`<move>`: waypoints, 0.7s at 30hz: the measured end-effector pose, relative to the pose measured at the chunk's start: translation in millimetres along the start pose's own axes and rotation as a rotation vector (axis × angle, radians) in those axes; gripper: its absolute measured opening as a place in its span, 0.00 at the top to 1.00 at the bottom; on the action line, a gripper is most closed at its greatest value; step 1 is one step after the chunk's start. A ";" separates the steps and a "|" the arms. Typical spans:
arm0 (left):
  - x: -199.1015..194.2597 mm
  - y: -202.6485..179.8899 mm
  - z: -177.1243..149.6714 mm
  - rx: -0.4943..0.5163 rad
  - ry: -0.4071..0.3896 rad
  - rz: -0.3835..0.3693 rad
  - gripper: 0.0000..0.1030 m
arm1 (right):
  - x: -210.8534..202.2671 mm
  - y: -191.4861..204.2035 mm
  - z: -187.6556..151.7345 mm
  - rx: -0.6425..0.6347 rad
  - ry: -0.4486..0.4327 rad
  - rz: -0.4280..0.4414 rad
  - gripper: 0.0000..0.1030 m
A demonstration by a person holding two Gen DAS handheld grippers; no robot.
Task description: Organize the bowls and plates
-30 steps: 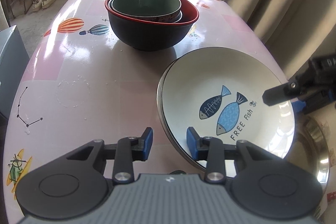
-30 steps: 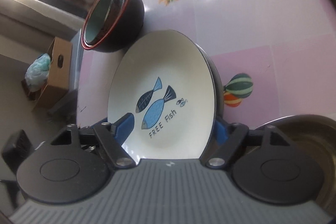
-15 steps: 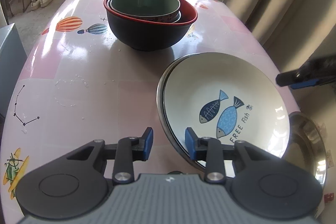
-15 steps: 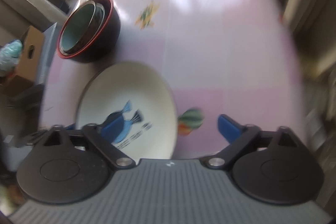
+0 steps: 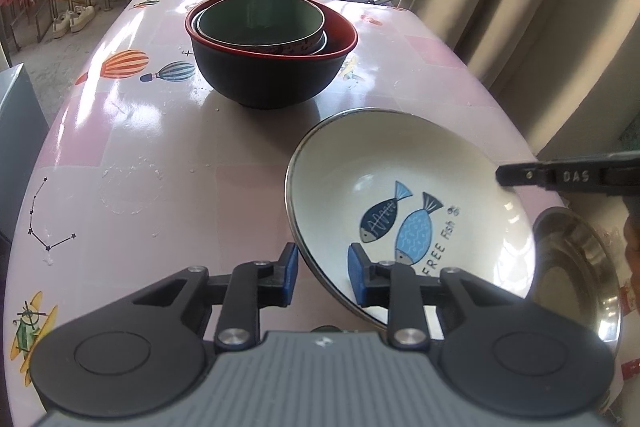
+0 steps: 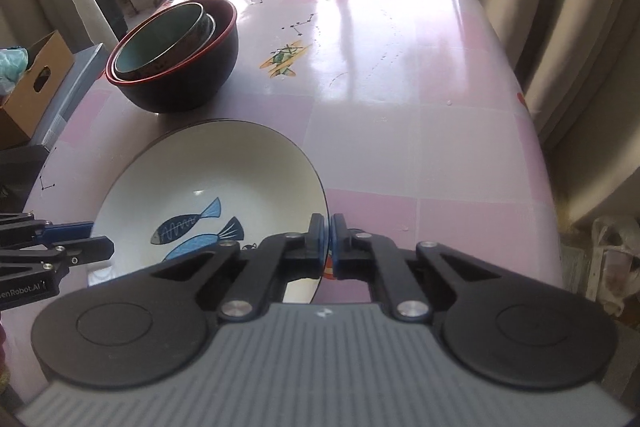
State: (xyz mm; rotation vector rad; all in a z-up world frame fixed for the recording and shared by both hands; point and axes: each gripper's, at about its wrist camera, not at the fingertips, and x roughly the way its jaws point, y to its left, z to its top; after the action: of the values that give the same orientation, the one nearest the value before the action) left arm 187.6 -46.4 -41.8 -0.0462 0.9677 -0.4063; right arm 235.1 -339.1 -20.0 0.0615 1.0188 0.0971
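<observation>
A white plate with two blue fish and "FREE Fish" (image 5: 404, 199) lies stacked on a metal-rimmed plate on the pink table. My left gripper (image 5: 322, 277) is open, its jaws on either side of the plates' near rim. My right gripper (image 6: 328, 241) is shut on the fish plate's (image 6: 208, 187) right rim. Its finger shows in the left wrist view (image 5: 560, 177). A black bowl with a red rim (image 5: 272, 67) stands further back, with smaller bowls nested inside; it also shows in the right wrist view (image 6: 176, 55).
A steel dish (image 5: 580, 275) sits at the table's right edge by the fish plate. Curtains (image 5: 540, 27) hang along the right side. A cardboard box (image 6: 28, 87) stands beside the table. Railings and hanging cloth are behind the far edge.
My right gripper lifted away open, swung round, and has come back and shut on the fish plate's rim. My left gripper has stayed open at the near rim.
</observation>
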 end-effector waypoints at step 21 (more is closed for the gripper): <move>-21.5 5.2 -13.3 0.023 -0.030 -0.014 0.61 | -47.4 2.5 -20.6 0.079 -0.104 0.103 0.89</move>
State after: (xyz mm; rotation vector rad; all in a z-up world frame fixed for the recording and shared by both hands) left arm 167.7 -32.1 -33.5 -0.0379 0.9335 -0.4280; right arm 192.7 -341.7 9.6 0.1890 0.9148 0.1461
